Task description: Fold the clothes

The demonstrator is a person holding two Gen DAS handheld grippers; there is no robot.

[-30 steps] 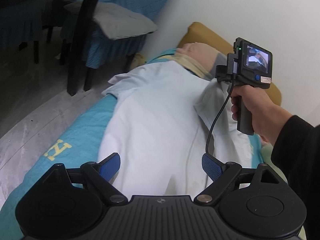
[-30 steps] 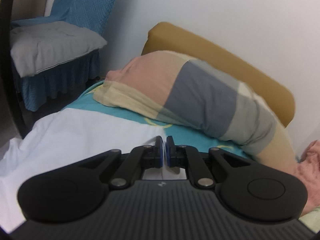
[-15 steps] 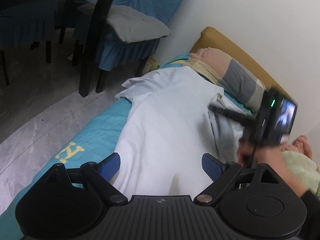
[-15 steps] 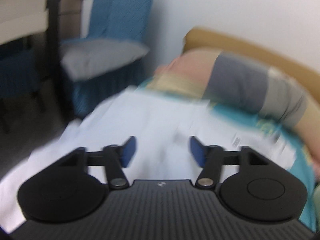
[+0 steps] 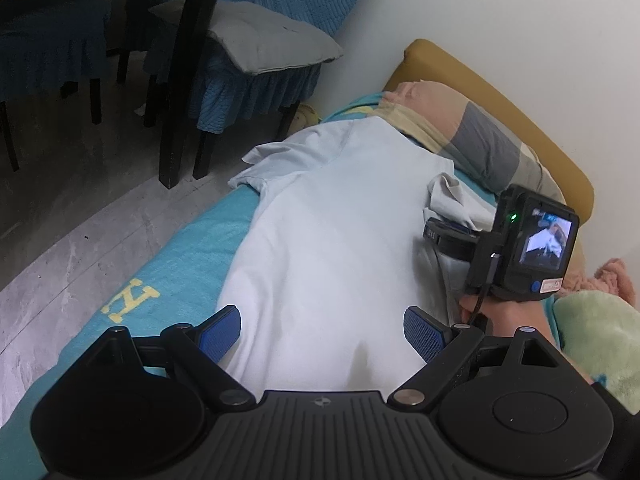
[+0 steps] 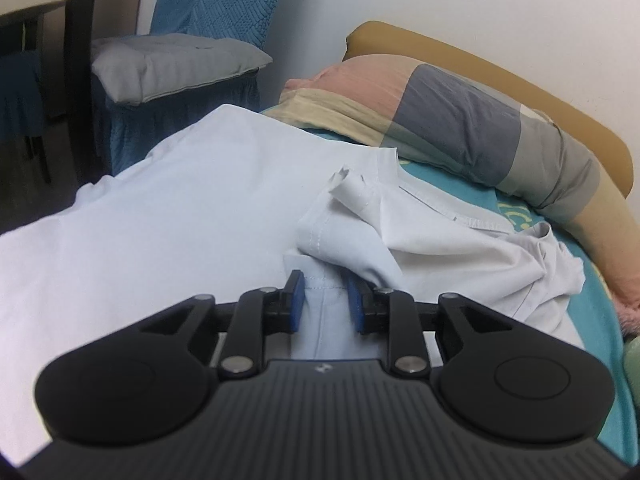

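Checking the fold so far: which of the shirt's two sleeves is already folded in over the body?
The sleeve at the right claw, bunched over the shirt. The other sleeve lies spread flat toward the chair-side bed edge.

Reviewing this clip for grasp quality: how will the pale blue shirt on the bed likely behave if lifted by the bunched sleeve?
The pale blue shirt is probably floppy: its sleeve already lies crumpled in soft folds. It looks thin and light, so it should drape from the closing right tongs, fabric between them. The rest would likely drag across the teal bed cover.
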